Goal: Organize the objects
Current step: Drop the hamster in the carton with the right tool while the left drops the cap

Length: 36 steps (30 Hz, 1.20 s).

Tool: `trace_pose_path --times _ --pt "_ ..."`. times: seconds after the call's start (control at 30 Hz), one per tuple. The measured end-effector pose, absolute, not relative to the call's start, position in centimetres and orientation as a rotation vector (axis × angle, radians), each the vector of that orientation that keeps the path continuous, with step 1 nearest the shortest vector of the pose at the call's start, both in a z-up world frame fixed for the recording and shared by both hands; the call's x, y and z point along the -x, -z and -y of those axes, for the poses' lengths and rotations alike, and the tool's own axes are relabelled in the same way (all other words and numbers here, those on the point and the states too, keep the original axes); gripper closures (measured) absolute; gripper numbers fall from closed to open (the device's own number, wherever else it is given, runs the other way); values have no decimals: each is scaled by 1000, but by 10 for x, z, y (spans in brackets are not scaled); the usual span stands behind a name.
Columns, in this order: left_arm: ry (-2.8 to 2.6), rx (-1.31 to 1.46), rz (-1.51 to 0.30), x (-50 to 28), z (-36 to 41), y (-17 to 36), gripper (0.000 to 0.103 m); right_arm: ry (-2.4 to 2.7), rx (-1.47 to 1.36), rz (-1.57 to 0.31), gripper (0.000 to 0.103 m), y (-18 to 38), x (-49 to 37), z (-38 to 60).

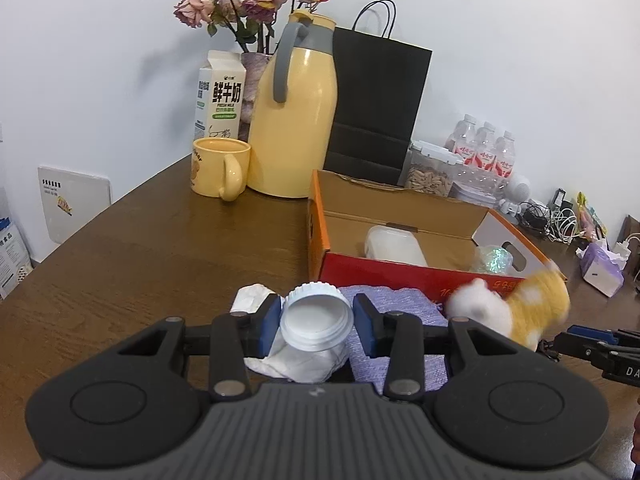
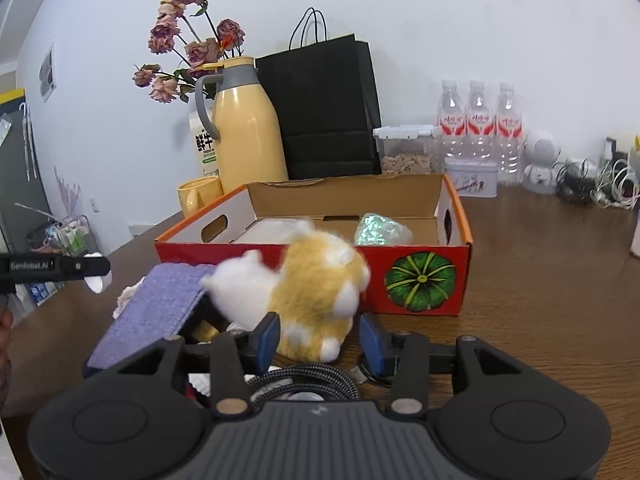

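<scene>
My left gripper (image 1: 317,320) is shut on a white ribbed jar (image 1: 316,318), open mouth facing the camera, held above a purple cloth (image 1: 396,306) and white crumpled tissue (image 1: 250,298). An orange-and-white plush toy (image 2: 308,288) is blurred in front of the red cardboard box (image 2: 420,280), between the open fingers of my right gripper (image 2: 319,340); the pads do not press it. The plush also shows in the left wrist view (image 1: 516,306). The box (image 1: 400,272) holds a white plastic container (image 1: 396,246) and a shiny green packet (image 2: 382,230).
Behind the box stand a yellow thermos (image 1: 296,120), yellow mug (image 1: 220,168), milk carton (image 1: 220,94), vase of dried roses (image 1: 248,4), black paper bag (image 1: 376,104), a clear tub of nuts (image 2: 406,156), water bottles (image 2: 478,124) and cables (image 2: 600,184). A black cable (image 2: 304,376) lies under my right gripper.
</scene>
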<state>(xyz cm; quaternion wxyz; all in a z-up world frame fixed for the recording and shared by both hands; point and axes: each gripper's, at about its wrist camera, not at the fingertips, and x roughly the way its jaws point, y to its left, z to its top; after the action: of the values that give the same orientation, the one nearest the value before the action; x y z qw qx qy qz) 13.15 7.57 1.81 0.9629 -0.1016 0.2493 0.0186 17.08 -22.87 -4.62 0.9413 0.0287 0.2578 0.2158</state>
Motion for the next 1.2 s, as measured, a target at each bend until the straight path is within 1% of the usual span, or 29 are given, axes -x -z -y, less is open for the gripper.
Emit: trace_pose_path --times 0.17,0.23,0.27,0.3,0.33,0.4,0.57,0.63,0.67,0.73,0.77,0.87,0.97,1.2 --pt "-39 202 -500 -127 -77 -20 63 -452 -84 -546 60 49 -176 225" --pt "-38 206 -501 -126 -77 -20 63 -440 -98 -558 51 50 -179 225" --pt "-38 206 -502 -127 -77 -20 63 -433 -105 -562 41 51 -180 226" --pt "-37 206 -502 -126 -76 -20 63 -422 -111 -560 35 50 -181 226" --pt "-36 206 -501 -125 -76 -20 63 -412 -112 -556 33 50 -181 226" --pt "-35 206 -500 -124 -75 -21 63 -396 -121 -552 25 48 -183 226" --pt "-33 207 -498 -123 -73 -22 63 -361 -176 -550 24 45 -199 220" --pt "-32 208 -497 -123 -73 -22 63 -350 -199 -554 25 46 -209 215" --pt "-31 209 -496 -124 -74 -22 63 -348 -206 -561 27 47 -214 212" --pt "-29 209 -492 -125 -74 -23 63 -345 -230 -591 53 52 -223 209" --pt "-26 208 -490 -126 -73 -23 63 -350 -244 -607 60 54 -227 209" --pt "-13 205 -480 -129 -70 -26 63 -362 -268 -591 63 54 -224 211" --pt "7 199 -465 -136 -65 -31 63 -376 -292 -543 64 45 -216 218" --pt "48 186 -393 -172 -46 -62 63 -397 -331 -414 64 -1 -226 237"
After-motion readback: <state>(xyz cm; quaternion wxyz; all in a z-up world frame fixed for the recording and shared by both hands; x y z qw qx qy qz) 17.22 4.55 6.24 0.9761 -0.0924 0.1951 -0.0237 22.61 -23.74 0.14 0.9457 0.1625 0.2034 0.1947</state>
